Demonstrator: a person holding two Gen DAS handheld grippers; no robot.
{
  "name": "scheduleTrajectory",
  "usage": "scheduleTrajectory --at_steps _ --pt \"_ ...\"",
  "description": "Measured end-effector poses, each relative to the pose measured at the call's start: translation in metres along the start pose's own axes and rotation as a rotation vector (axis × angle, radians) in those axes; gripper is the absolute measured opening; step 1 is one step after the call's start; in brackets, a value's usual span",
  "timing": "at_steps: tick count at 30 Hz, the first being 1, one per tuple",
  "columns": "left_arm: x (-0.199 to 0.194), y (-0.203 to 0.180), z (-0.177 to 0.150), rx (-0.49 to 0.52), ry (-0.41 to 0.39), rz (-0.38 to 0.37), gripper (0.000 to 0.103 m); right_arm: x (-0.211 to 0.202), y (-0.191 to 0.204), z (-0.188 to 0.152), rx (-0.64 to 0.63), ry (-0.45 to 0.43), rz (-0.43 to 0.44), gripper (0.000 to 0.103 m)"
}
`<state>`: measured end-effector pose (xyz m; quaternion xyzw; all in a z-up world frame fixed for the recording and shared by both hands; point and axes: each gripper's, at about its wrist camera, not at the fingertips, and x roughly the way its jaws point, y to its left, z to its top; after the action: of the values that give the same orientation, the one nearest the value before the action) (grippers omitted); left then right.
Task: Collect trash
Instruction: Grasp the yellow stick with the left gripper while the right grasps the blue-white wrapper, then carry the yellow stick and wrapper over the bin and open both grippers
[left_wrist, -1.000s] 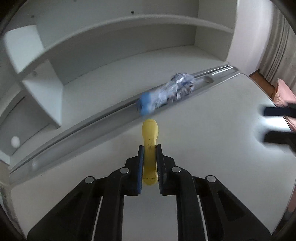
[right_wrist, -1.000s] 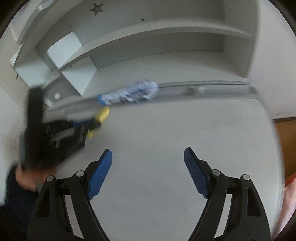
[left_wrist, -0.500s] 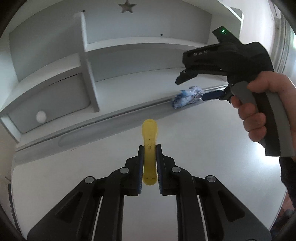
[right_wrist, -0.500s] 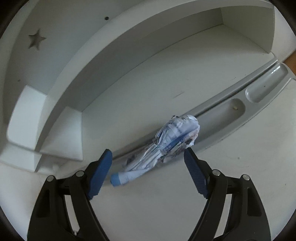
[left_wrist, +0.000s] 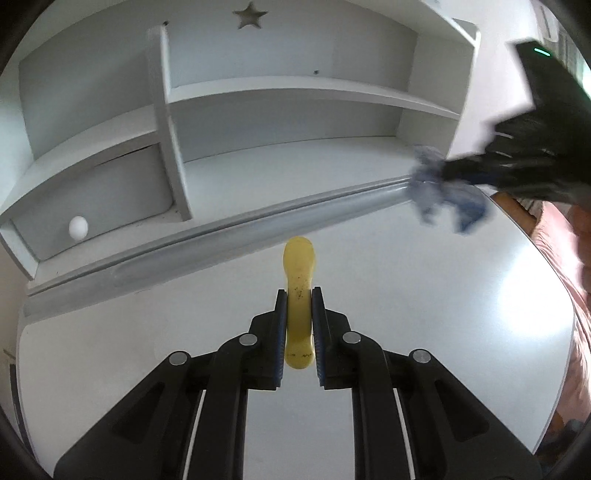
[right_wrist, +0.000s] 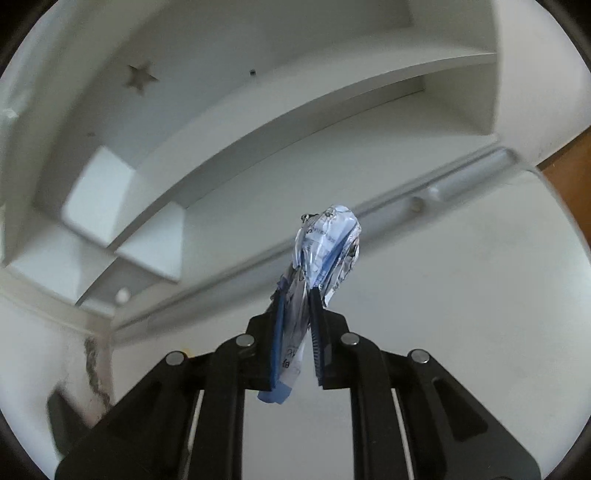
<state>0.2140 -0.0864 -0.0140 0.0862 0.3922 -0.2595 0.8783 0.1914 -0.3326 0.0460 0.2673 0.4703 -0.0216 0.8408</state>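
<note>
Pinching a yellow peel-like strip (left_wrist: 298, 295) between the left gripper (left_wrist: 299, 306) pads, above the white desk (left_wrist: 461, 332). Clamping a crumpled blue-and-silver wrapper (right_wrist: 325, 251) in the right gripper (right_wrist: 295, 317), lifted off the desk, near the pencil groove (right_wrist: 424, 195).

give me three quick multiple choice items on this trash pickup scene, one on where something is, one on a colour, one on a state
1. Where is the small white ball?
A. in the lower left cubby of the shelf unit
B. on the desk top
C. in the right claw

2. What colour is the peel-like piece in the left claw?
A. red
B. yellow
C. green

3. What is the right claw doing?
A. open over the desk
B. shut on nothing
C. shut on the crumpled wrapper

Answers: 1 A, the ball sits inside that low compartment; 2 B, it shows plain yellow between the pads; 3 C, the blue and silver wrapper is pinched between its fingers and lifted off the desk.
</note>
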Motion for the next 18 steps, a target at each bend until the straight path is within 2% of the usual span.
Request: scheduleTrajectory --at_steps 5,7,8,13,16,18 --pt "-0.010 -0.036 0.001 0.037 0.018 -0.055 0.012 -0.086 -0.087 -0.052 0.004 -0.050 -0.044 0.014" --pt "-0.018 -0.067 0.001 0.063 0.014 -0.078 0.012 -0.109 -0.115 -0.074 0.033 -0.076 -0.072 0.014" --pt "-0.020 -0.080 0.002 0.073 0.016 -0.104 0.012 -0.129 -0.143 -0.090 0.067 -0.098 -0.089 0.014" --pt "-0.036 -0.202 -0.002 0.214 0.001 -0.262 0.012 -0.186 -0.242 -0.159 0.220 -0.198 -0.152 0.014" --pt "-0.042 -0.283 -0.014 0.312 0.002 -0.370 0.012 -0.222 -0.306 -0.202 0.323 -0.257 -0.227 0.014" --pt "-0.043 -0.337 -0.026 0.376 0.015 -0.439 0.012 -0.243 -0.348 -0.234 0.368 -0.287 -0.324 0.014"
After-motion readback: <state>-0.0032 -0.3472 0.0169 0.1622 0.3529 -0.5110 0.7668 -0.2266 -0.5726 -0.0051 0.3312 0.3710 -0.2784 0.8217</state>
